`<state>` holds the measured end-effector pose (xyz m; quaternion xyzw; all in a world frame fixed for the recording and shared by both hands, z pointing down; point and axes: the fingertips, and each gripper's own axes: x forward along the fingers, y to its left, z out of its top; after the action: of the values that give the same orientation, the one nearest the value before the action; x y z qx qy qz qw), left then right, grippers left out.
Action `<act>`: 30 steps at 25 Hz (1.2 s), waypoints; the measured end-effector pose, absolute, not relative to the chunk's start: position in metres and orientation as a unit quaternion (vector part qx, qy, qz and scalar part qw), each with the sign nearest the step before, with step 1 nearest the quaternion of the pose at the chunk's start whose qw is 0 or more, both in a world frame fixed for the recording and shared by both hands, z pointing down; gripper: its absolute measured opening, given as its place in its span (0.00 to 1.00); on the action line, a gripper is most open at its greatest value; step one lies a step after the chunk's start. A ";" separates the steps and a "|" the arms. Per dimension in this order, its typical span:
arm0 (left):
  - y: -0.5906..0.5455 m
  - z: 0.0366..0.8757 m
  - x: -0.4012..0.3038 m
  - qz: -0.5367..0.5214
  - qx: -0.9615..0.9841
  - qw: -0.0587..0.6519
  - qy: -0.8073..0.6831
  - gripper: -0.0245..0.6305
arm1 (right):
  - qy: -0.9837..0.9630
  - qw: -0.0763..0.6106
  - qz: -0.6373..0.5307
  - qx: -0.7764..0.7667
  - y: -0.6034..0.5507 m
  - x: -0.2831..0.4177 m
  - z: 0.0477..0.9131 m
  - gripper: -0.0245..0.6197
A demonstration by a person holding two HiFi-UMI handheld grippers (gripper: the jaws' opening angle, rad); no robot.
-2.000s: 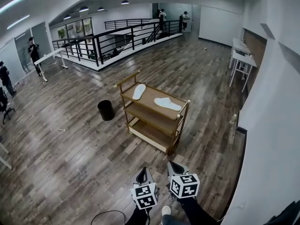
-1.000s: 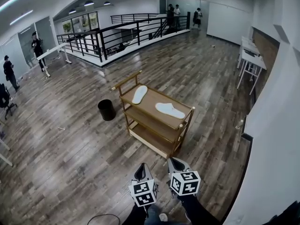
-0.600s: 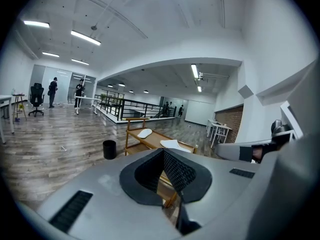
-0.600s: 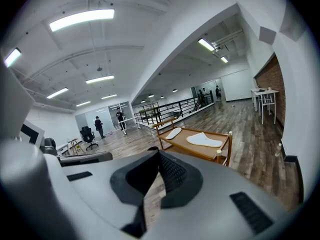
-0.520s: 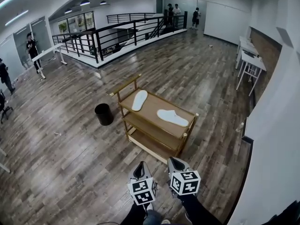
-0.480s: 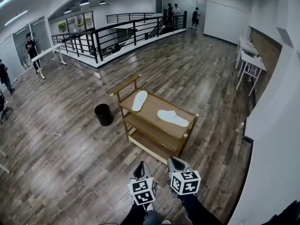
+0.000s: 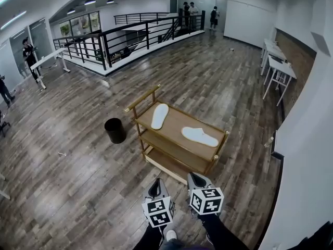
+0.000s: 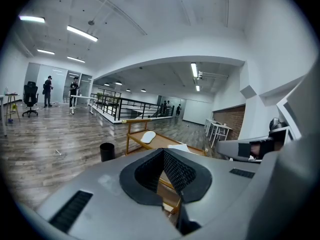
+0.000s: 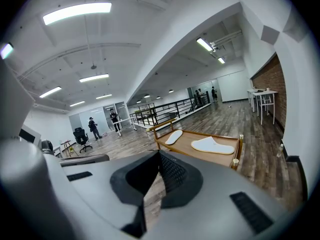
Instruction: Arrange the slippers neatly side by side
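1. Judging from their thin, flat build, the far slipper (image 7: pixel 159 116) and near slipper (image 7: pixel 200 136) should be light, soft and prone to flex or slide on smooth wood. A pinch on the sole's rim or the upper seems the best hold.
2. Both are white and elongated, and they lie at different angles.
3. They rest well apart on the wooden cart's (image 7: pixel 176 123) top shelf, just right of centre in the head view.
4. The left gripper (image 7: pixel 157 185) and right gripper (image 7: pixel 194 181), at bottom centre, have their jaws closed on nothing.

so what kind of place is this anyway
Likely a big open-plan office or workspace: wood-plank floor, a black railing edging a raised area, and white desks against the right wall.
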<state>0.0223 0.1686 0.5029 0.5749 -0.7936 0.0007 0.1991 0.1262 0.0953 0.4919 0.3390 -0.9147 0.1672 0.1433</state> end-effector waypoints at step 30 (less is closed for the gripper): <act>0.102 0.515 -0.144 -0.025 0.488 0.212 -0.846 0.04 | -0.936 0.185 0.155 0.255 0.005 -0.058 0.515 0.03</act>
<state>-0.1437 0.1024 0.5154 0.4882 -0.8463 -0.0252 0.2117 -0.0582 0.0054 0.5151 0.2555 -0.9362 0.1549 0.1853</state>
